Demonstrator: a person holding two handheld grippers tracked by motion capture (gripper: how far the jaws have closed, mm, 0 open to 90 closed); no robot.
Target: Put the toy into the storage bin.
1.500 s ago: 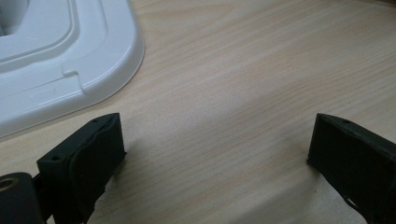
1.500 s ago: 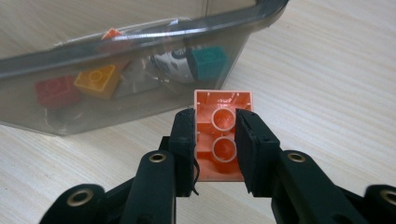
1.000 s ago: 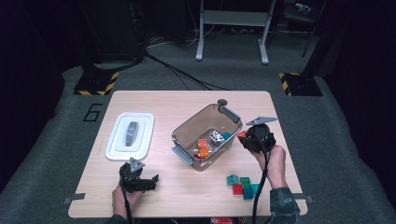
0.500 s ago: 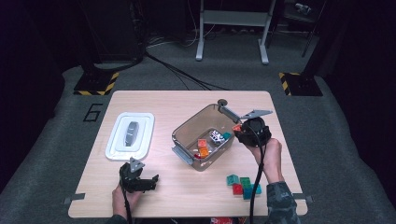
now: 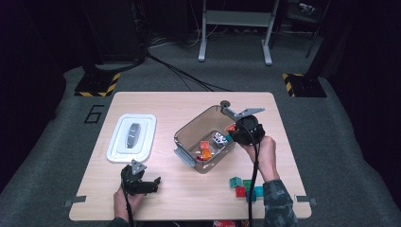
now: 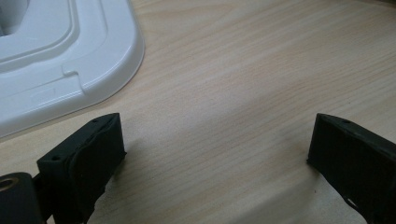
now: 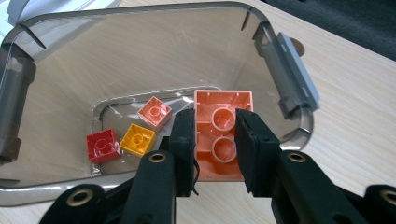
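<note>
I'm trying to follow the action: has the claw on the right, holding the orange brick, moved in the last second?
Yes. The right claw, shut on the orange brick, has moved left from beside the clear bin to over its right rim.

A single dark numeral "6" (image 5: 95, 114) was marked on the grey carpeted floor (image 5: 56, 142), just left of the light wooden table (image 5: 189, 104). Nothing else was legible.
</note>
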